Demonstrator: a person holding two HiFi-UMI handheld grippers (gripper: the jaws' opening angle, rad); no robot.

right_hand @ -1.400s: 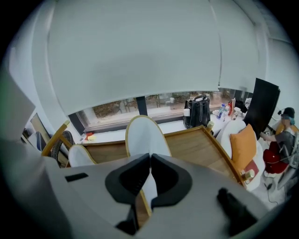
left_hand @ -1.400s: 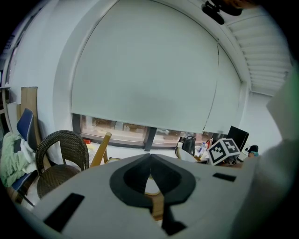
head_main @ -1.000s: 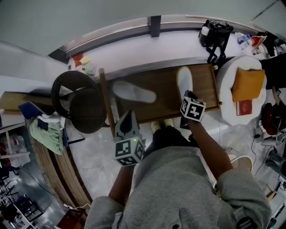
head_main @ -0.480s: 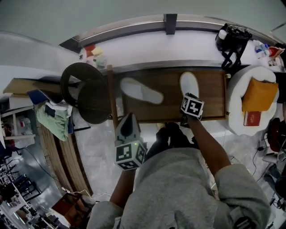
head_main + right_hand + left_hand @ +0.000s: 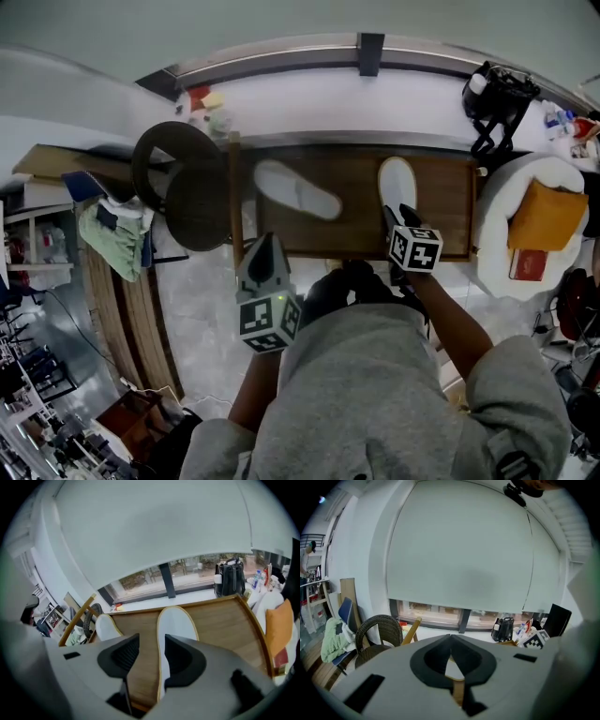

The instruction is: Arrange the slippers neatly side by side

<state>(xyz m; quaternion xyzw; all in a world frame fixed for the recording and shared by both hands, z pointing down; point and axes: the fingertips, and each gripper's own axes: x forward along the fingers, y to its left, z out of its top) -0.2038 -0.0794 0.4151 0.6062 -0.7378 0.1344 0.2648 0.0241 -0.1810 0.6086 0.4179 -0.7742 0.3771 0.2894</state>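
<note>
Two white slippers lie on a low wooden platform (image 5: 352, 230). The right slipper (image 5: 397, 183) points straight away from me; the left slipper (image 5: 296, 190) lies askew, a gap apart from it. My right gripper (image 5: 395, 218) is at the right slipper's heel, and its jaws are opening. In the right gripper view the slipper (image 5: 176, 625) runs forward from between the spread jaws of the gripper (image 5: 152, 651), the pads clear of it, and the other slipper (image 5: 105, 626) shows at left. My left gripper (image 5: 267, 246) hovers off the platform's near edge, shut and empty (image 5: 451, 637).
A wicker chair (image 5: 183, 192) stands at the platform's left end, with green cloth (image 5: 112, 239) on a chair further left. A white round seat with an orange cushion (image 5: 544, 211) is on the right. A black bag (image 5: 497, 94) sits on the window sill.
My right gripper has drawn back a little toward the platform's near edge, behind the right slipper's heel. Both slippers lie as before. The left gripper has barely moved.
</note>
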